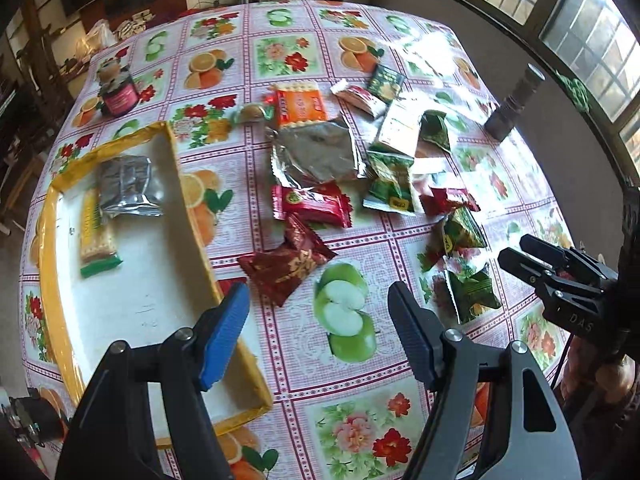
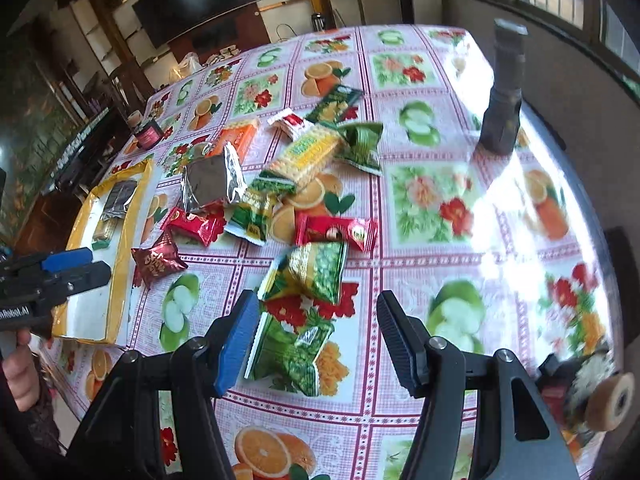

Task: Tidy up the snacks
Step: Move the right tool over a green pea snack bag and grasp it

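Observation:
Loose snack packets lie on a fruit-print tablecloth: a silver foil one [image 1: 316, 156], an orange one [image 1: 300, 106], red ones [image 1: 312, 204], a dark red one [image 1: 288, 264] and several green ones [image 1: 392, 184]. A yellow-rimmed white tray [image 1: 176, 184] holds a silver packet [image 1: 128, 188] and a cracker packet [image 1: 98, 236]. My left gripper [image 1: 320, 328] hangs open and empty beside the tray's right rim. My right gripper [image 2: 320, 332] is open above a green packet [image 2: 292, 344] that lies by its blue pad, untouched. A second green packet [image 2: 312, 268] lies just beyond.
A jar with a dark red label [image 1: 118, 96] stands at the far left of the table. A dark grey cylinder [image 2: 500, 120] stands upright near the right edge, by the window wall. A roll-shaped object [image 2: 608, 400] sits at the near right corner. Each gripper shows in the other's view.

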Motion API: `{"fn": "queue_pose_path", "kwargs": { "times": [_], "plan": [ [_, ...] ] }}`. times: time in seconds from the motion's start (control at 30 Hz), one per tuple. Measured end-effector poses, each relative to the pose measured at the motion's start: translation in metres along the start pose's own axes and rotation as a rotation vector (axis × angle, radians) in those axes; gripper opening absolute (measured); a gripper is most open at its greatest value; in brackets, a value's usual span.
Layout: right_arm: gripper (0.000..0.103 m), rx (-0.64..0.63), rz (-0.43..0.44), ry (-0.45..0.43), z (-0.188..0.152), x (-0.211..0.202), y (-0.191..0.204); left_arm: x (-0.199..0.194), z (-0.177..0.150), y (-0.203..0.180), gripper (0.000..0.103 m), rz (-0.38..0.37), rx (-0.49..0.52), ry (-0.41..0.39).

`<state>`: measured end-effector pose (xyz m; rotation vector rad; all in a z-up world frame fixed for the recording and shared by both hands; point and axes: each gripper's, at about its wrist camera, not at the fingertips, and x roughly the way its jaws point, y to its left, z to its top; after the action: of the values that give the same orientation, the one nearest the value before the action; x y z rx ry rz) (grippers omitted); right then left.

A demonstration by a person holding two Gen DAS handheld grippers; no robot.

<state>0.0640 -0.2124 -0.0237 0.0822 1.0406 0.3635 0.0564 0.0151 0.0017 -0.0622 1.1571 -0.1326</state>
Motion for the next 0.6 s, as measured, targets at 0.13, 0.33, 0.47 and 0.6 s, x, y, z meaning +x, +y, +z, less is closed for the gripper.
{"fn": "queue_pose_path", "kwargs": {
  "times": [0.13, 0.33, 0.47, 0.6],
  "plan": [
    [0.061, -0.03, 0.04, 0.017, -0.012, 0.011, 0.012, 0.003, 0.003, -0.004, 0.072, 0.017, 0.021, -0.005],
    [0.061, -0.106, -0.001, 0.057, -0.03, 0.03, 0.024, 0.007, 0.016, 0.003, 0.072, 0.037, 0.042, -0.012],
    [0.058, -0.115, -0.018, 0.069, -0.034, 0.039, 0.026, 0.012, 0.026, 0.006, 0.072, 0.049, 0.081, -0.015],
    [0.042, -0.132, -0.013, 0.053, -0.037, 0.04, 0.027, 0.024, 0.032, 0.009, 0.072, 0.067, 0.109, 0.011]
  ]
}}
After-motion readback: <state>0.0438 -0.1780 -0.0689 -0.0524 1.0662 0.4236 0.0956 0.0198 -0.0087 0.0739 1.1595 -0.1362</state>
